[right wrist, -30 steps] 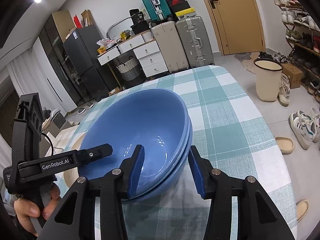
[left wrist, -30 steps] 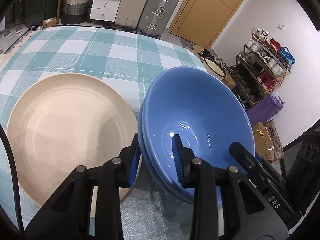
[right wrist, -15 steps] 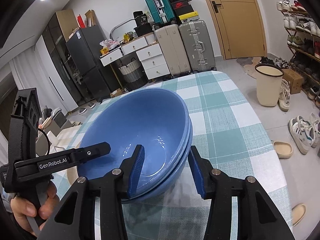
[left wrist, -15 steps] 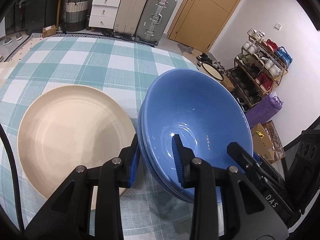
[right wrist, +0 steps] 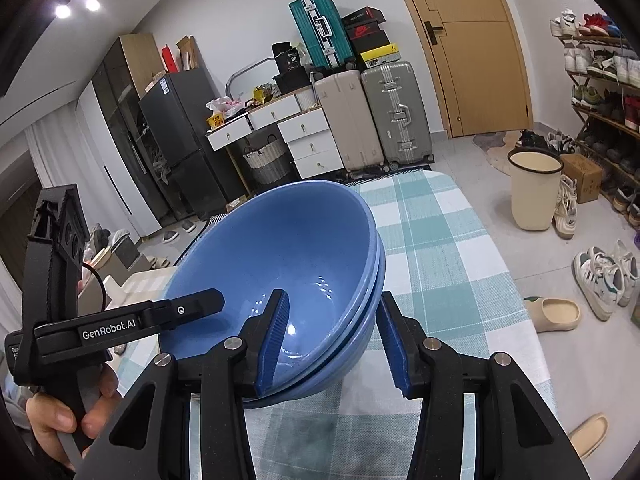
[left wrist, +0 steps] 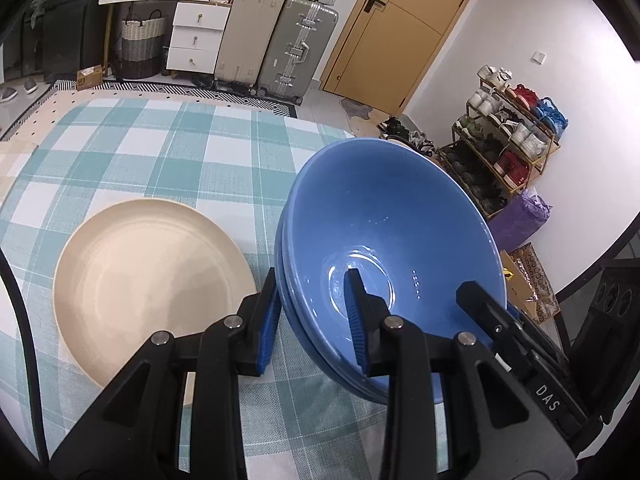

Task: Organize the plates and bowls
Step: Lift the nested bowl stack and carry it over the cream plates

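A stack of nested blue bowls (left wrist: 392, 240) is held above the checked tablecloth by both grippers; it also shows in the right wrist view (right wrist: 280, 264). My left gripper (left wrist: 314, 320) is shut on the stack's left rim, one finger inside and one outside. My right gripper (right wrist: 332, 336) straddles the right rim; its inner finger touches the bowl, its outer finger stands slightly off the wall. A cream plate (left wrist: 148, 280) lies on the table left of the bowls.
The table with the teal checked cloth (left wrist: 180, 152) ends near the bowls on the right (right wrist: 452, 264). Beyond it stand suitcases (left wrist: 296, 48), a shoe rack (left wrist: 508, 152) and a cream bin (right wrist: 534, 192) on the floor.
Both grippers have lifted the bowl stack higher off the table. The plate now looks smaller and farther below. The grips have not changed.
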`<action>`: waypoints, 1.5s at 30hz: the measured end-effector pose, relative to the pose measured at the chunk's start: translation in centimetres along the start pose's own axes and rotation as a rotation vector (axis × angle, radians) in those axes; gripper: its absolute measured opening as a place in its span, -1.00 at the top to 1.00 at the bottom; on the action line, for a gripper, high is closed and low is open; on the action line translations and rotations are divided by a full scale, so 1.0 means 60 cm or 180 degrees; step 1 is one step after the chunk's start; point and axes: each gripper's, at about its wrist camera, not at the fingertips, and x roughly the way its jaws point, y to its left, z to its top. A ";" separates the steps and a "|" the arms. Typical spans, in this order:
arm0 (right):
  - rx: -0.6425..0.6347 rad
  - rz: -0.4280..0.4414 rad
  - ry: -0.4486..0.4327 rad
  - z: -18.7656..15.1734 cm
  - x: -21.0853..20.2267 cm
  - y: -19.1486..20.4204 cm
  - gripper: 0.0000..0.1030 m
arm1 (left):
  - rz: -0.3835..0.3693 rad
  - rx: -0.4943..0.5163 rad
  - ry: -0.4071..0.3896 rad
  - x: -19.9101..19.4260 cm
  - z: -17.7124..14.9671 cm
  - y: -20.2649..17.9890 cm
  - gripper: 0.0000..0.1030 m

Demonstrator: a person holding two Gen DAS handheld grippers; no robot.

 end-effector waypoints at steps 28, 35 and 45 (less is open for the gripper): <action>-0.0223 0.0350 0.0056 0.029 0.032 0.153 0.11 | 0.0279 -0.0245 -0.0284 -0.150 0.014 0.119 0.46; -0.0259 0.0489 0.0085 0.030 0.060 0.187 0.11 | 0.0384 -0.0277 -0.0334 -0.177 0.020 0.160 0.46; -0.0343 0.0598 0.0193 0.020 0.108 0.221 0.11 | 0.0535 -0.0322 -0.0366 -0.187 0.029 0.205 0.46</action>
